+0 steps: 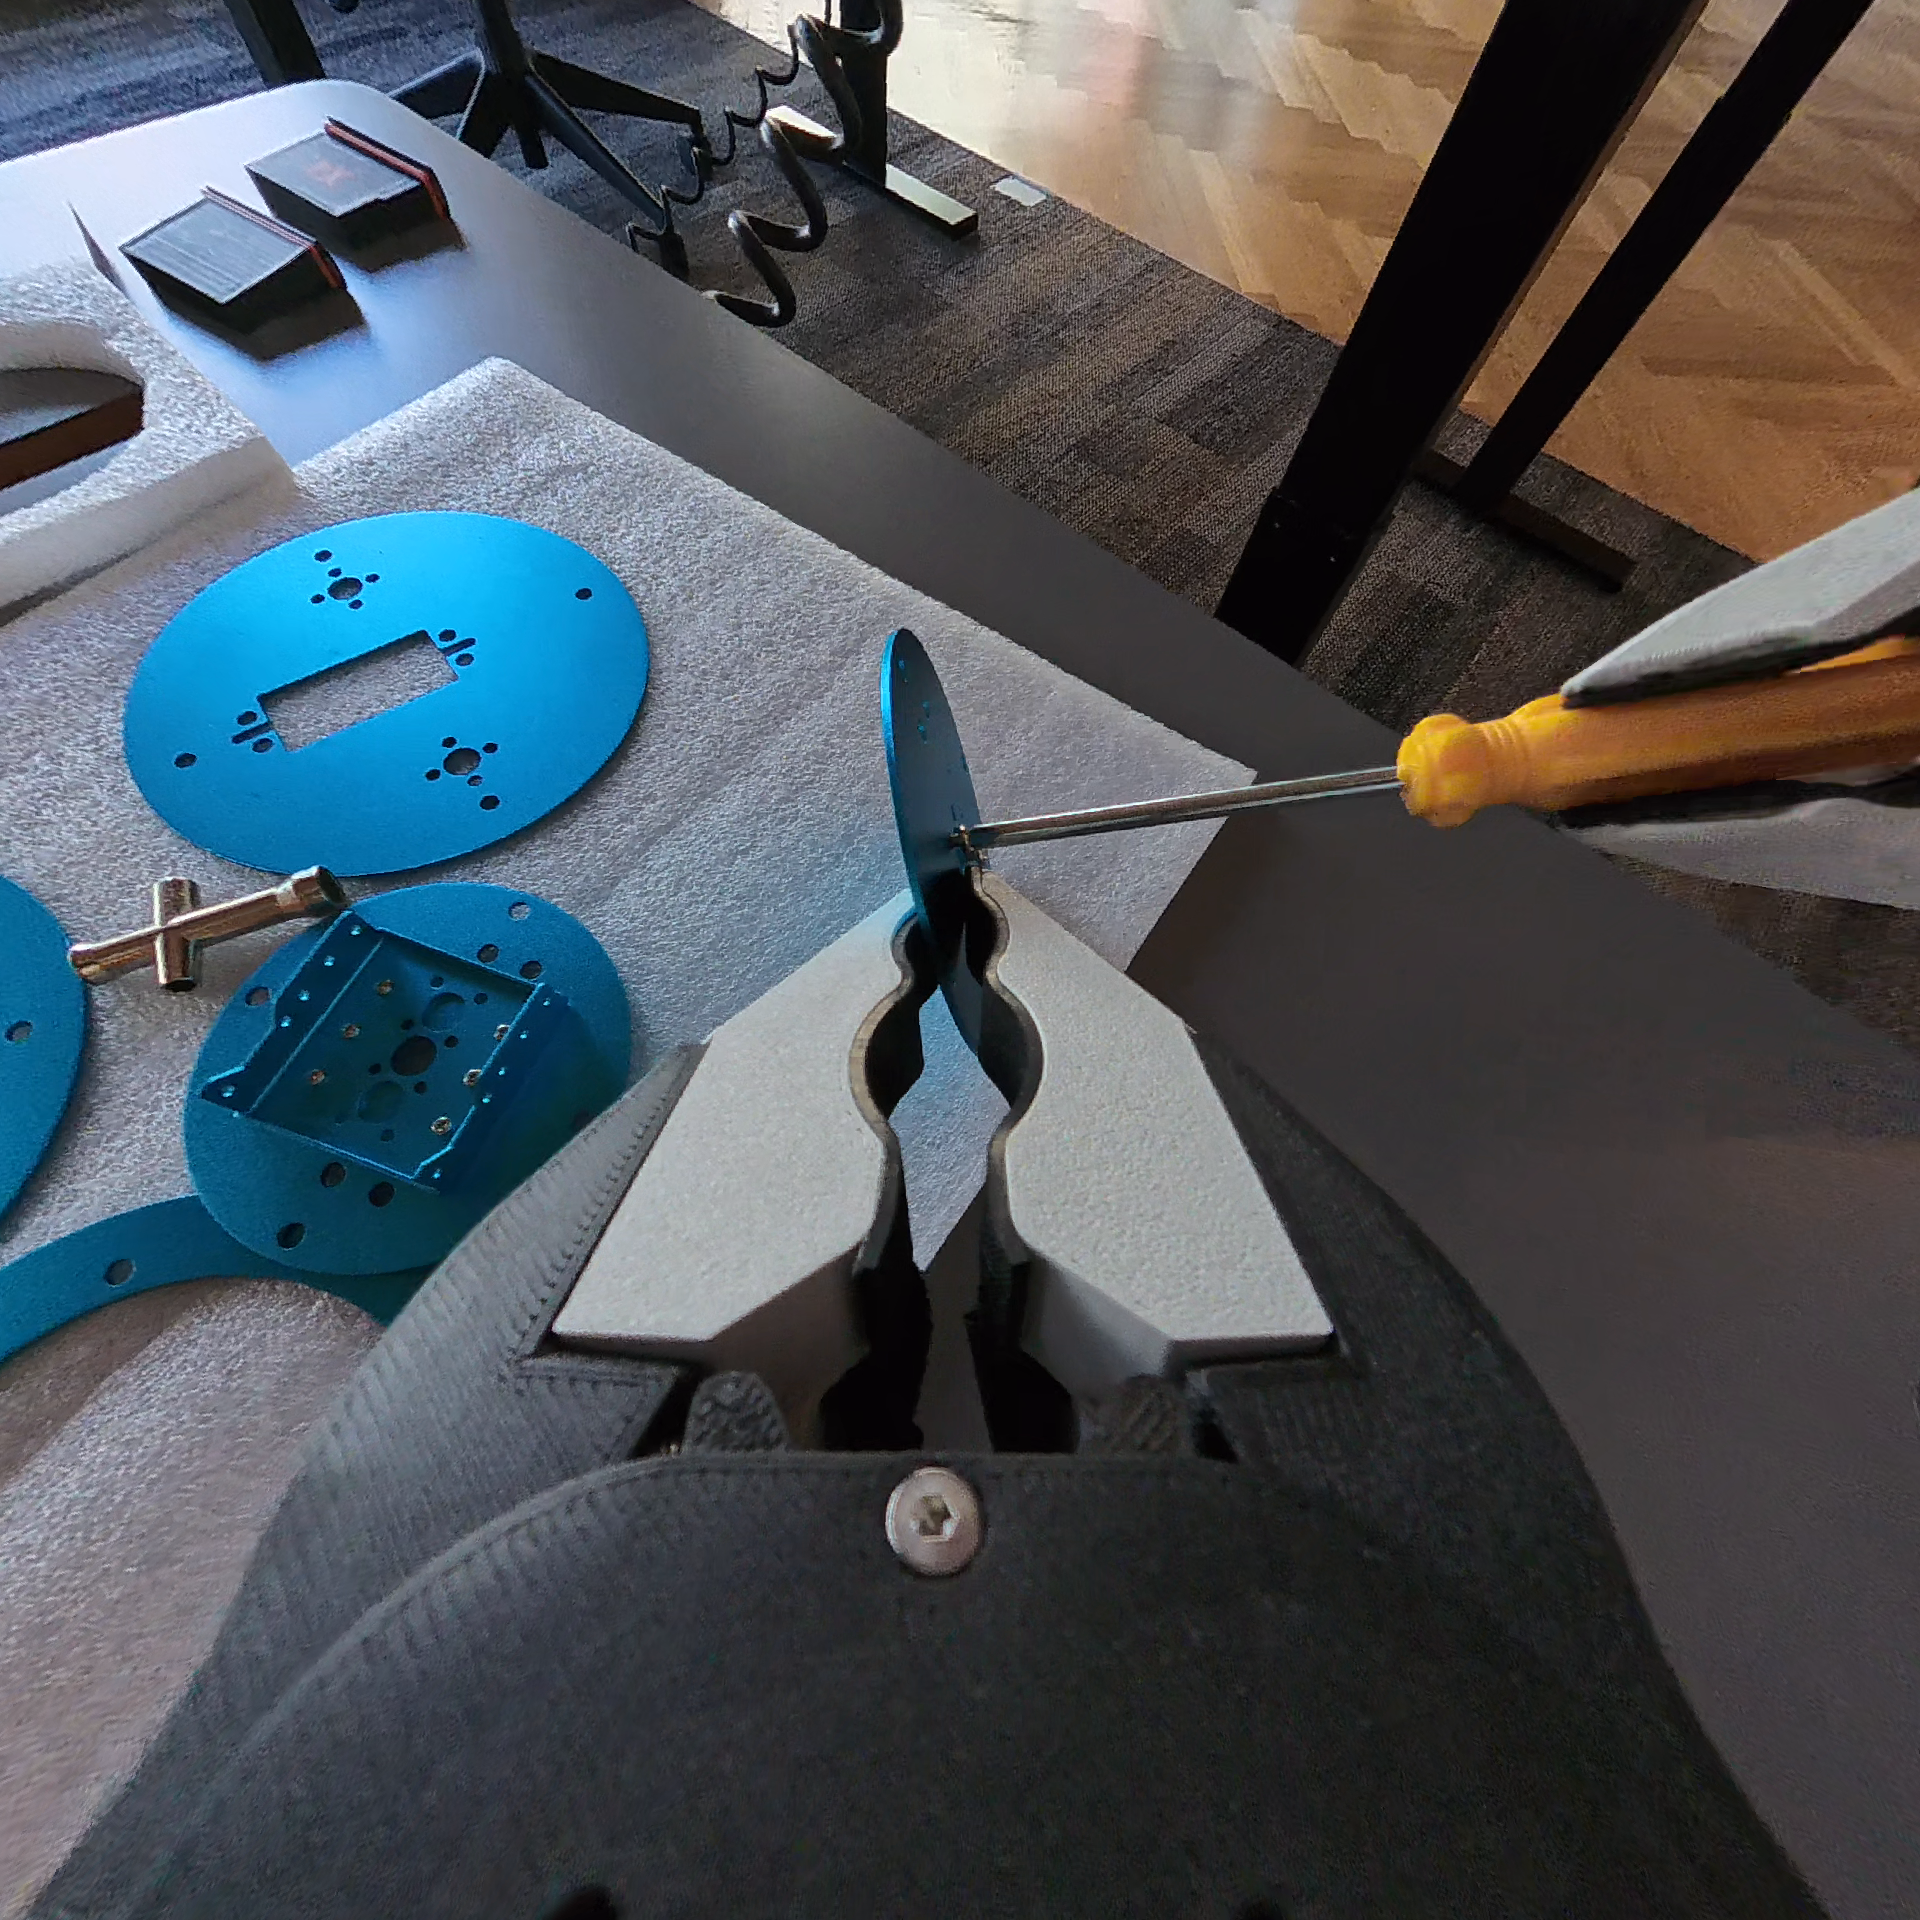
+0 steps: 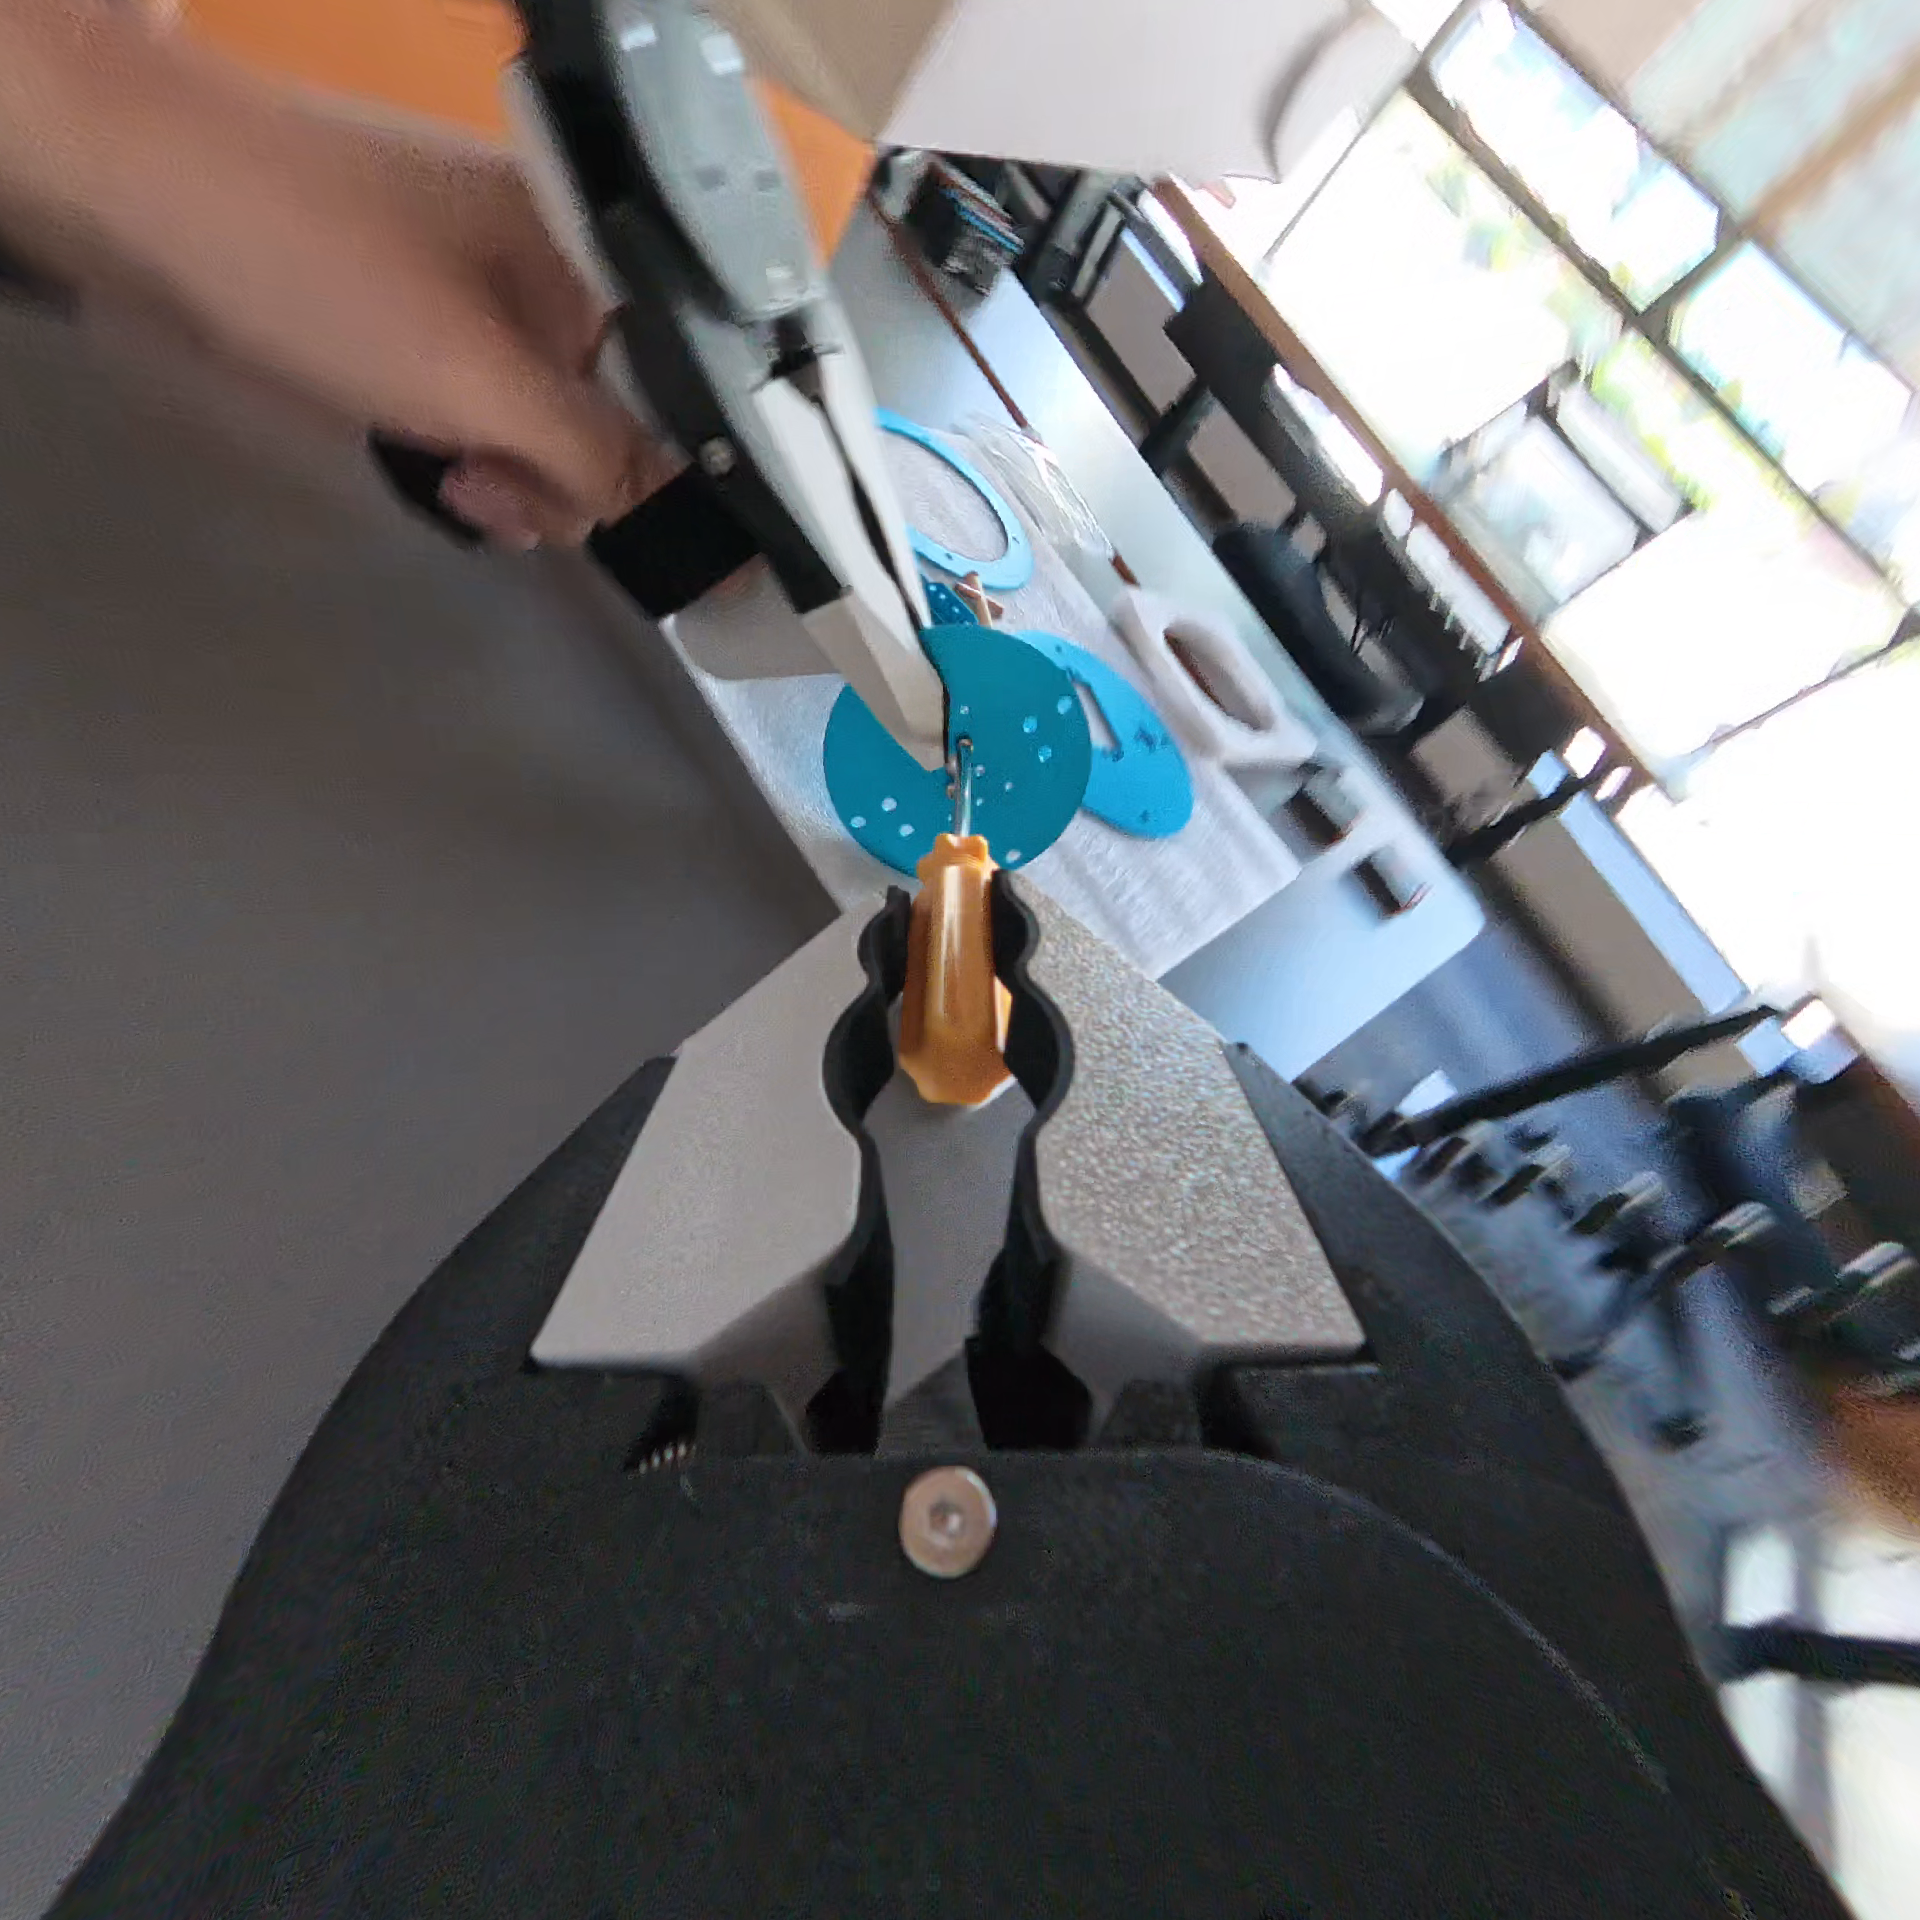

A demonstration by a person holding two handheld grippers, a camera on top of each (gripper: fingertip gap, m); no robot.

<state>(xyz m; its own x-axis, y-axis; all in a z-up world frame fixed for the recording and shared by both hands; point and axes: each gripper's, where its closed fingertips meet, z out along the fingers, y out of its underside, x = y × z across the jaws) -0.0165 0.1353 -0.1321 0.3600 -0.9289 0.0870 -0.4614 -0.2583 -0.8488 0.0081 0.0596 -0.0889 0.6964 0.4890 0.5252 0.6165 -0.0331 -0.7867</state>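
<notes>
Left tool (image 1: 951, 914): pressed together on the edge of a small blue disc (image 1: 928, 769), which is held upright on edge at frame centre, above white foam sheeting (image 1: 727, 582) laid over the grey worktop (image 1: 1455, 1039).

Right tool (image 2: 951, 925): pinched on the amber handle of a screwdriver (image 2: 951, 977). The metal shaft is seen running from the right of the left wrist view to the disc face, where its tip is set against a small screw (image 1: 968, 836).

Large blue disc with rectangular cut-out (image 1: 384, 691): laid flat on the foam, left of centre.

Blue disc carrying a square bracket (image 1: 405, 1070): laid flat, lower left. A silver cross-shaped wrench (image 1: 197, 930) is rested partly on its upper edge.

Blue ring segment (image 1: 135, 1262): at the lower left edge, partly hidden by the tool body.

Two black boxes with red edging (image 1: 291, 223): placed on bare worktop, upper left.

White foam block with a cut-out (image 1: 94, 416): at the left edge.

A person's hand (image 2: 343, 291), blurred, is shown at upper left of the right wrist view, beside the left tool.
</notes>
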